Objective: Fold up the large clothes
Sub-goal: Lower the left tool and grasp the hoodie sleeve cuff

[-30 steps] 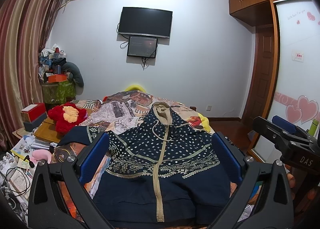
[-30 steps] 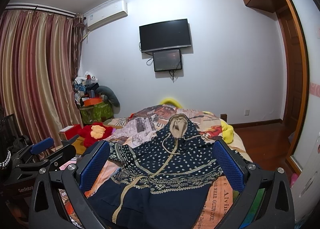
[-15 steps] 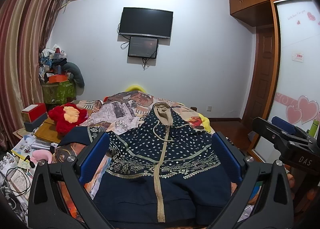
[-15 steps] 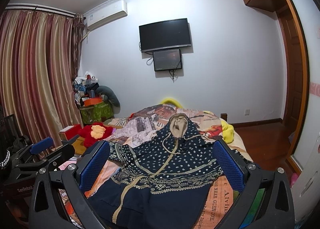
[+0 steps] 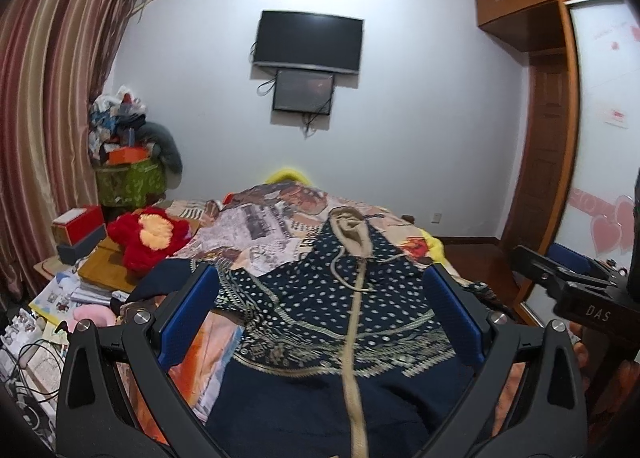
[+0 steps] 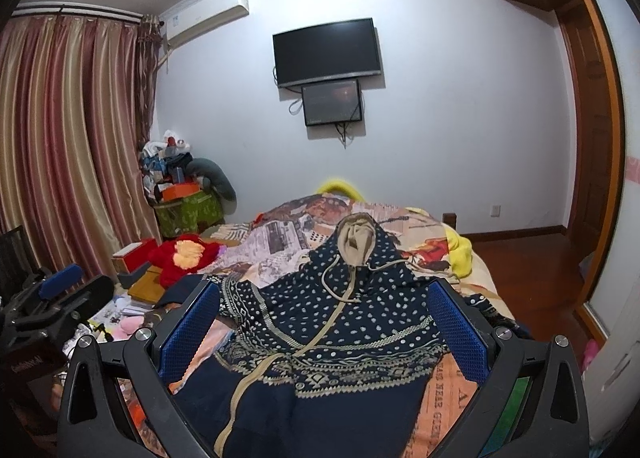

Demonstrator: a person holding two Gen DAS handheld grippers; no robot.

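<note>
This is a bedroom with a wide bed [image 5: 256, 226] under a printed cover, a television on the far wall and curtains on the left. The left gripper [image 5: 320, 298] hangs above the near end of the bed with its two blue pads spread wide and nothing between them. The right gripper [image 6: 324, 314] is the same: jaws fully apart, holding nothing, and it hovers a little to the right of the other one. Between the pads of both lies the task's garment, a dark blue hooded jacket [image 5: 332, 322] with white dots and a beige zipper line. It is spread flat on the bed, front side up, the hem near and the hood [image 6: 354, 236] pointing to the far wall. One sleeve reaches out to the left; the right sleeve is mostly hidden behind the gripper.

In my judgement, the folding has not begun. The jacket seems only laid out and smoothed, no part is turned over. What remains is everything: the sleeves inward, then the body folded.
</note>
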